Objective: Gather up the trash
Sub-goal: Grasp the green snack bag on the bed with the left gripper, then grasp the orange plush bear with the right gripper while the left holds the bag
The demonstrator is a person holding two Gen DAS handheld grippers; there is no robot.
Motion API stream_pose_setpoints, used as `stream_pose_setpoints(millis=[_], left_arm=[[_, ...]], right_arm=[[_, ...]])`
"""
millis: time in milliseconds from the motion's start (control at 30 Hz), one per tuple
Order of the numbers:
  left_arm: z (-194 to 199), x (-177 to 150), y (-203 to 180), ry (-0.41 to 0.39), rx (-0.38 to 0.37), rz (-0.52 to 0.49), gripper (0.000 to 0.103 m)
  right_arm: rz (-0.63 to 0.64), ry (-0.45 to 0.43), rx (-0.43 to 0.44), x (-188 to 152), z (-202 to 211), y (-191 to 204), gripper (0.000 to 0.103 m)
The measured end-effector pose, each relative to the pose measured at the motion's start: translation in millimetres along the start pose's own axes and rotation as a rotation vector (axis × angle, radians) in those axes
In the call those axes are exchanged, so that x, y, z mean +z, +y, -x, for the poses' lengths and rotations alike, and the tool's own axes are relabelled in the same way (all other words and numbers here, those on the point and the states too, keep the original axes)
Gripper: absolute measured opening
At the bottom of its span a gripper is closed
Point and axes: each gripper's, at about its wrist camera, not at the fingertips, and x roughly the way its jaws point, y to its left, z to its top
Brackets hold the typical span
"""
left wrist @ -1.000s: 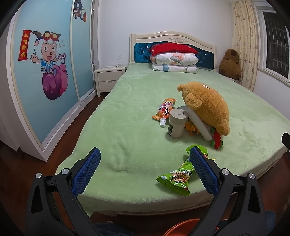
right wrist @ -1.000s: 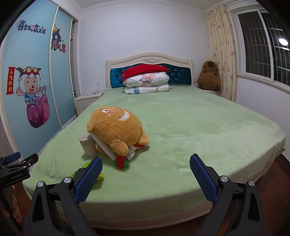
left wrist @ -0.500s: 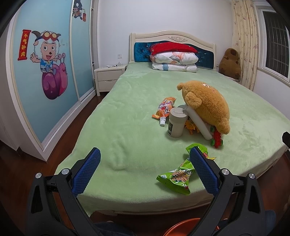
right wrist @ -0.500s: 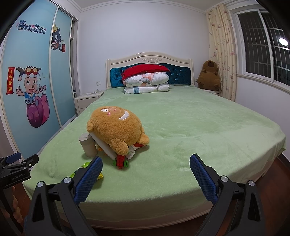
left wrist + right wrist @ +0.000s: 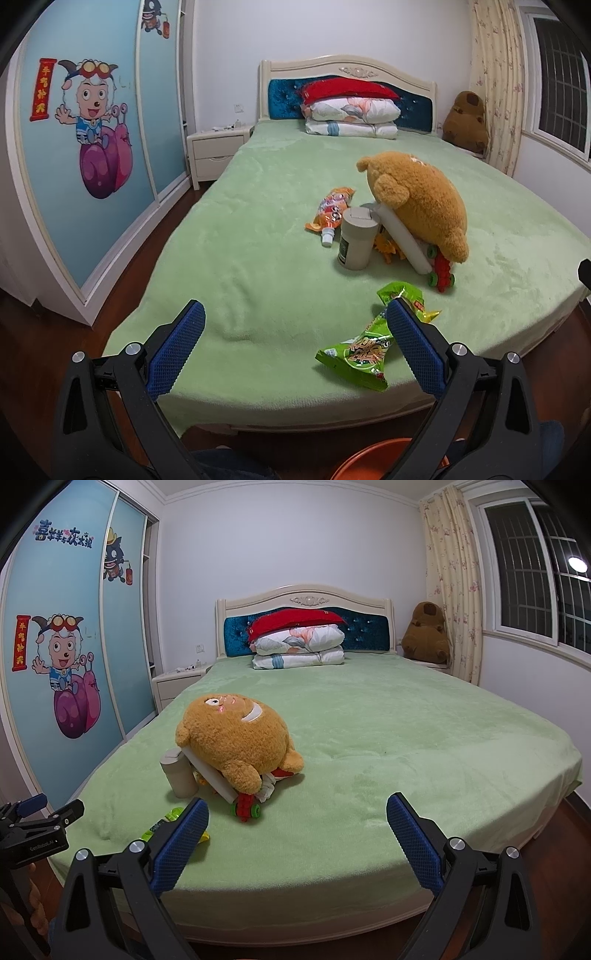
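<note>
Snack wrappers lie on the green bed, both claws wide and empty.

A crumpled green snack bag, glossy with yellow print, lies near the foot edge of the bed, partly behind the left gripper's right finger. Farther up, an orange pouch with a white cap lies flat, just beside an upright beige canister. A white tube leans under the brown plush toy. The right gripper hangs over the foot of the bed, holding nothing. An orange bin rim shows below.
</note>
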Motion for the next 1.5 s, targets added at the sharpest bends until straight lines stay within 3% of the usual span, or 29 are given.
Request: stream_pose_setpoints(millis=[167,367,533,700,733,767,800,833,1200,1500], left_arm=[[-13.9,-5.1,-8.7,0.031,-0.064,-0.05,0.096],[-60.3,-15.4,-37.8,0.149,-0.24,-0.178,0.096],[-95.7,-25.6,-58.6,0.223,-0.251,-0.267,0.096],[-117.2,-28.6,-59.8,0.266,-0.242,-0.258,0.092],[-119.0,-28.7,-59.4,0.269,-0.247,-0.25,0.086],[-120.1,-29.3,-59.5,0.279,-0.255,-0.248,0.056],[-122.1,-29.5,-58.6,0.295,-0.258,-0.243,0.035],[-123.9,-30.0,-56.8,0.311,-0.26,-0.223,0.035],[-77.9,-23.2,-53.1,0.2,-0.285,-0.2,0.03],[-36.8,-13.5,-28.0,0.114,-0.235,-0.167,0.03]], right_arm=[[-0.001,0.011,-0.001,-8.1,-7.2,-1.2,0.095],[0.0,0.031,-0.001,-14.2,-11.0,-2.9,0.095],[-0.002,0.046,-0.009,-17.7,-12.6,-6.3,0.095],[-0.005,0.059,-0.02,-19.1,-14.6,-10.0,0.095],[-0.007,0.062,-0.022,-20.1,-15.1,-11.0,0.095],[-0.008,0.065,-0.024,-20.2,-16.2,-11.6,0.095],[-0.01,0.069,-0.023,-20.5,-16.9,-12.2,0.095],[-0.013,0.072,-0.022,-20.5,-17.8,-12.5,0.095],[0.001,0.084,-0.007,-18.5,-28.2,-4.8,0.095],[0.181,0.068,0.074,1.4,-65.9,41.7,0.095]])
